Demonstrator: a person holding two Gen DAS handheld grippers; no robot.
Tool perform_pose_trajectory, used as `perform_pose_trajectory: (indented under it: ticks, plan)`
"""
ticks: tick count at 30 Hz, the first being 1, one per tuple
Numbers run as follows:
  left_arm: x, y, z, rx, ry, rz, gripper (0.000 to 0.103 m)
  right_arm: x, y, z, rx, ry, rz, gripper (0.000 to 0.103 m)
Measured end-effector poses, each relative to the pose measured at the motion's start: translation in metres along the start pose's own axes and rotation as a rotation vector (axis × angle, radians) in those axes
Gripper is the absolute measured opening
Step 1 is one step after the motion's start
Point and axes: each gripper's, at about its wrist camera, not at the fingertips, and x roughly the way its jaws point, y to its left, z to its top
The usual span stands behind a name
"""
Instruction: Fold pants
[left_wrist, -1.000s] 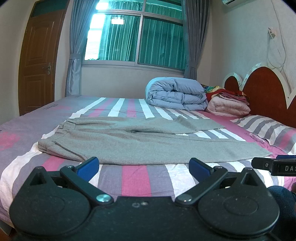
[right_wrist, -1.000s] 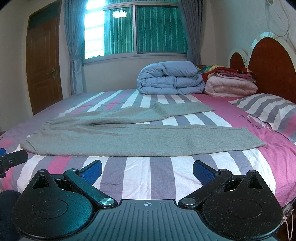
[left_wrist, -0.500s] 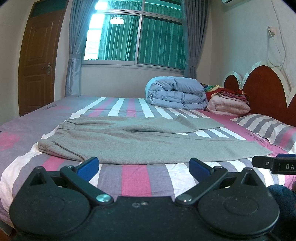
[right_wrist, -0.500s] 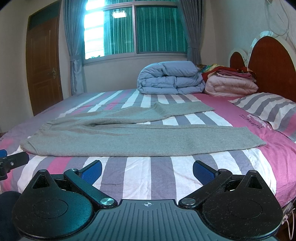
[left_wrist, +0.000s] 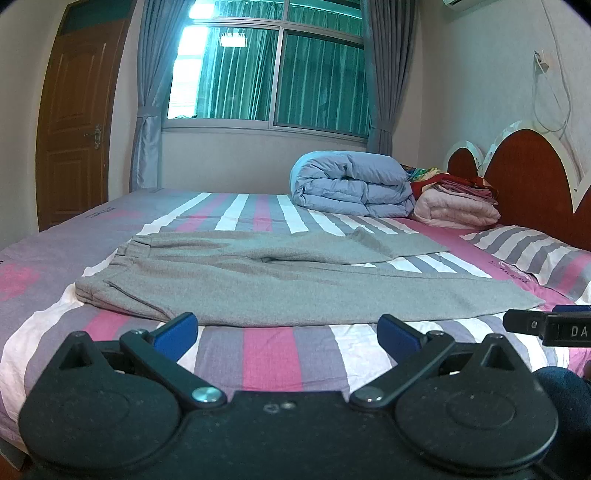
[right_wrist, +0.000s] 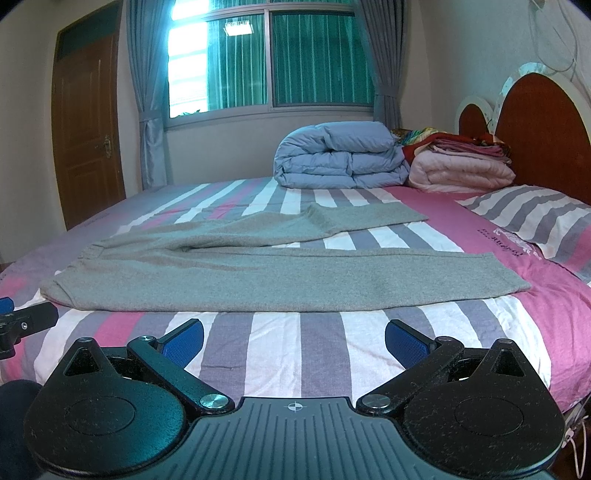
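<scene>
Pants lie spread flat across the striped bed, waistband toward the door side, the two legs splayed apart toward the headboard, the near leg running along the bed's front edge. Nothing on them has been folded yet. Over the last second little has changed: both grippers have eased a touch closer to the near edge, and the cloth has not stirred. I'd say the approach is only starting. Left gripper hangs with its fingers spread wide, holding nothing; right gripper likewise stands wide and bare, near the leg.
</scene>
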Motion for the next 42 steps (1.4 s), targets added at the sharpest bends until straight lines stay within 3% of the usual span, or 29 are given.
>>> perform_pose_trajectory:
  ticks: [19, 21, 24, 25, 30, 33, 36, 37, 39, 42]
  plan:
    - [-0.001, 0.008, 0.005, -0.017, 0.024, -0.014, 0.097, -0.001, 0.0, 0.005, -0.004, 0.002, 0.019, 0.103]
    - [-0.002, 0.019, 0.012, -0.049, 0.008, 0.024, 0.097, -0.002, -0.004, 0.013, 0.023, -0.017, 0.064, 0.103]
    - [0.018, 0.043, 0.028, -0.064, 0.054, 0.109, 0.097, 0.004, -0.008, 0.034, 0.023, -0.067, 0.139, 0.103]
    - [0.025, 0.053, 0.033, -0.069, 0.056, 0.108, 0.097, 0.009, -0.007, 0.044, 0.008, -0.084, 0.158, 0.103]
    - [0.078, 0.121, 0.077, -0.032, 0.069, 0.078, 0.097, 0.06, 0.001, 0.1, -0.103, -0.148, 0.227, 0.103]
    - [0.131, 0.167, 0.109, -0.007, 0.105, 0.05, 0.097, 0.112, 0.01, 0.142, -0.143, -0.045, 0.244, 0.103]
    - [0.2, 0.22, 0.129, -0.005, 0.155, 0.063, 0.088, 0.175, 0.014, 0.17, -0.152, 0.0, 0.27, 0.103]
    - [0.223, 0.236, 0.133, -0.017, 0.187, 0.06, 0.078, 0.198, 0.018, 0.178, -0.171, 0.013, 0.27, 0.103]
    - [0.271, 0.271, 0.137, -0.079, 0.242, 0.014, 0.076, 0.248, 0.027, 0.19, -0.198, 0.043, 0.259, 0.103]
    - [0.338, 0.306, 0.133, -0.09, 0.333, -0.002, 0.072, 0.317, 0.036, 0.195, -0.209, 0.079, 0.278, 0.103]
